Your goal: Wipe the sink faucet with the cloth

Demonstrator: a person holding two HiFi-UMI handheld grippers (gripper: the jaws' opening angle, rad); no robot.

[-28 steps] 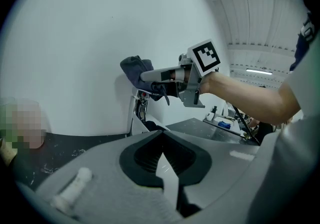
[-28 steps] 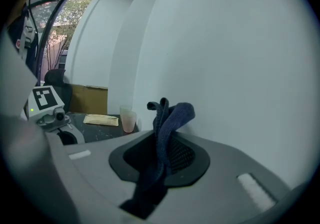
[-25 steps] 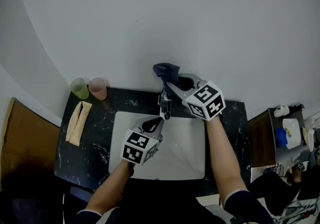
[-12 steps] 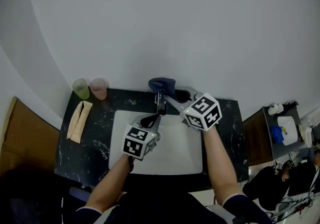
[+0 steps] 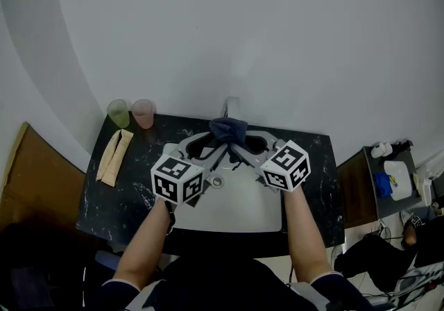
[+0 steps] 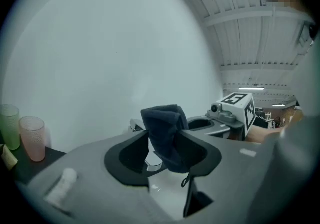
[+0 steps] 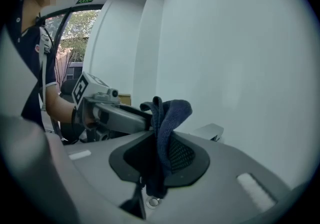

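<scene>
Two cups stood at the far left of the worktop [image 5: 139, 198]: a green cup [image 5: 118, 113] and a pink cup [image 5: 143, 113], with a folded beige towel [image 5: 114, 157] just in front of them. Next came the left tool [image 5: 207, 144], raised over the sink [image 5: 239, 209]. Its jaws had just been opening and stood wide apart. The cloth [image 5: 227, 128] hung between them, but the pads did not press on it. The cloth was dark blue and bunched, and it sat just in front of the faucet [image 5: 231, 104]. I could not tell if it touched the faucet. The right tool [image 5: 244, 144] pinched the cloth by one narrow fold, with the rest sticking up above the jaws.

I judged that the grip was the weak point. Only one tool held the cloth, so a hard rub on the faucet could pull the fold out and drop the cloth into the sink. Both tools were also very close, so if the left one closed carelessly it could knock the right one. The bunched cloth might also wipe only a small part of the faucet.
</scene>
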